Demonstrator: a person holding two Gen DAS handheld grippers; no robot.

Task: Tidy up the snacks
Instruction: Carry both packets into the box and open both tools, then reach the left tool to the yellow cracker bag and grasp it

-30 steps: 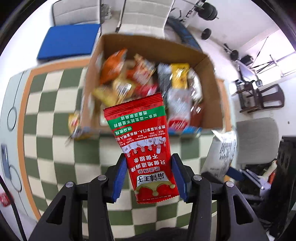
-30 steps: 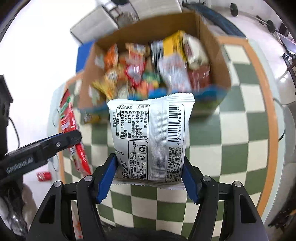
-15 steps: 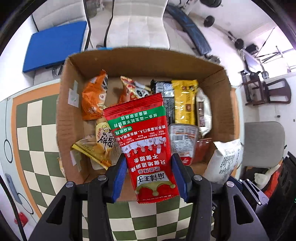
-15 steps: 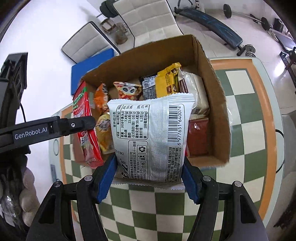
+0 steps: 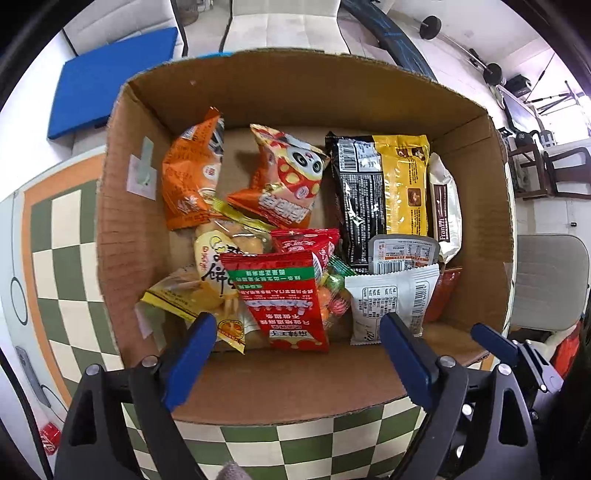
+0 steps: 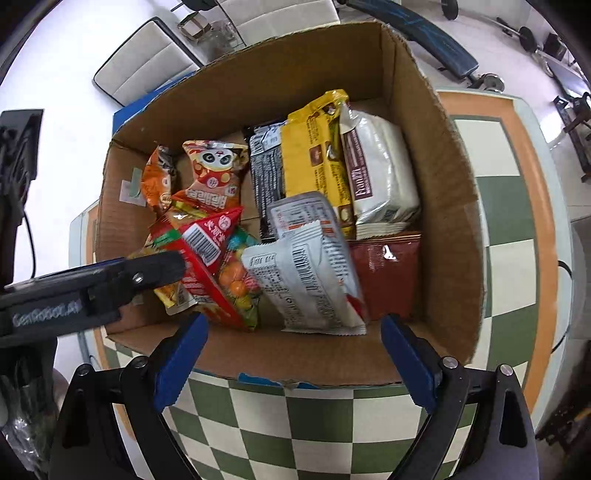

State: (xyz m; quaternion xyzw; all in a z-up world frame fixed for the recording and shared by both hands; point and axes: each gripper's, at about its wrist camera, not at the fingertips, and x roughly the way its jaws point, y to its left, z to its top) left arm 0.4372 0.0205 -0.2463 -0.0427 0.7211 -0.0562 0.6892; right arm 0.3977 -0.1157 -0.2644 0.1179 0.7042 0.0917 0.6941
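A cardboard box (image 5: pixel 122 236) (image 6: pixel 454 206) holds several snack packets. A red packet with a green band (image 5: pixel 284 299) (image 6: pixel 207 269) lies among them near the box's near wall. A white packet with a barcode (image 5: pixel 391 302) (image 6: pixel 306 277) lies to its right. My left gripper (image 5: pixel 299 358) is open and empty above the box's near edge. My right gripper (image 6: pixel 291 365) is open and empty above the same edge. The left gripper's arm (image 6: pixel 92 288) shows at the left of the right wrist view, and the right gripper's blue finger (image 5: pixel 491 343) at the right of the left wrist view.
The box stands on a green-and-cream checkered table (image 6: pixel 314 424) with an orange border (image 6: pixel 532 177). White chairs (image 5: pixel 284 22) and a blue pad (image 5: pixel 114 77) stand behind the box. A grey chair (image 5: pixel 550 280) is at the right. A red can (image 5: pixel 50 437) lies on the floor.
Both grippers have opened over the box. The red packet and the white packet have left the jaws and now lie inside the box.
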